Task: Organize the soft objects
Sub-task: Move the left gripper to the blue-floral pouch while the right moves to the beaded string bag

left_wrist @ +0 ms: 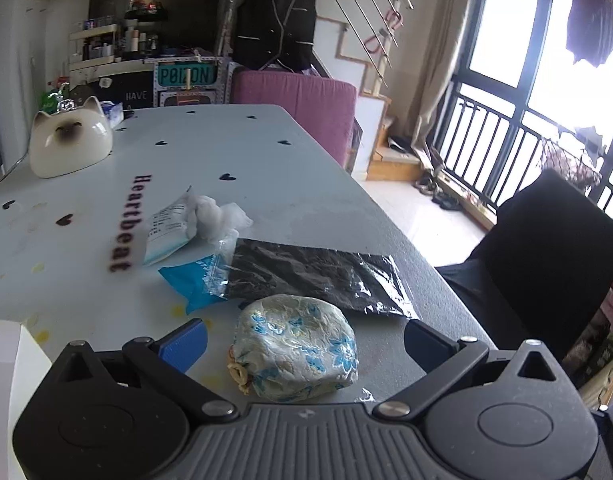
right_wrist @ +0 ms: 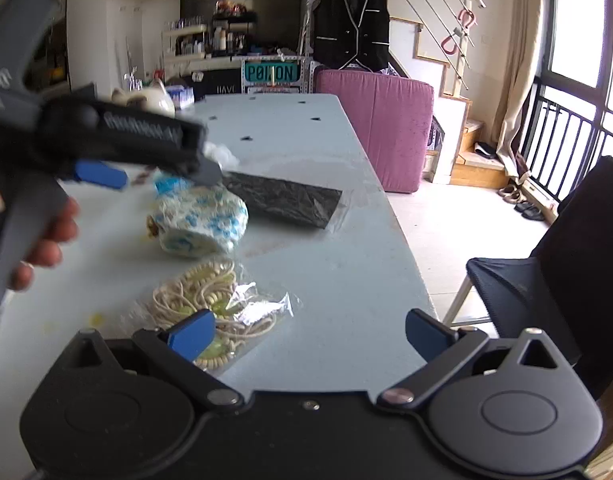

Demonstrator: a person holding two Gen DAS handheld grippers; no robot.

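The left claw [left_wrist: 302, 338] hovered wide open around the floral pouch [left_wrist: 294, 348] near the counter's [left_wrist: 266, 152] right edge; the right claw [right_wrist: 310, 330] gaped, empty, over a bagged cord bundle [right_wrist: 210, 304].

A long pale blue table [left_wrist: 234, 148] dotted with little black hearts runs away toward the far wall. Beyond its end a pink cushioned sofa [right_wrist: 382, 120] stands with its back to us, and a black vest [right_wrist: 352, 20] with pale trim hangs above it. To the left, a cluttered white shelf [right_wrist: 186, 42] of bottles before a dark screen [left_wrist: 162, 8]. On the right, bright daylight floods through tall windows [left_wrist: 518, 36] behind a black railing [left_wrist: 494, 144]. Pale tiled floor [right_wrist: 438, 232], shoes [right_wrist: 518, 200] by the glass, a dark chair [right_wrist: 546, 276] close by.
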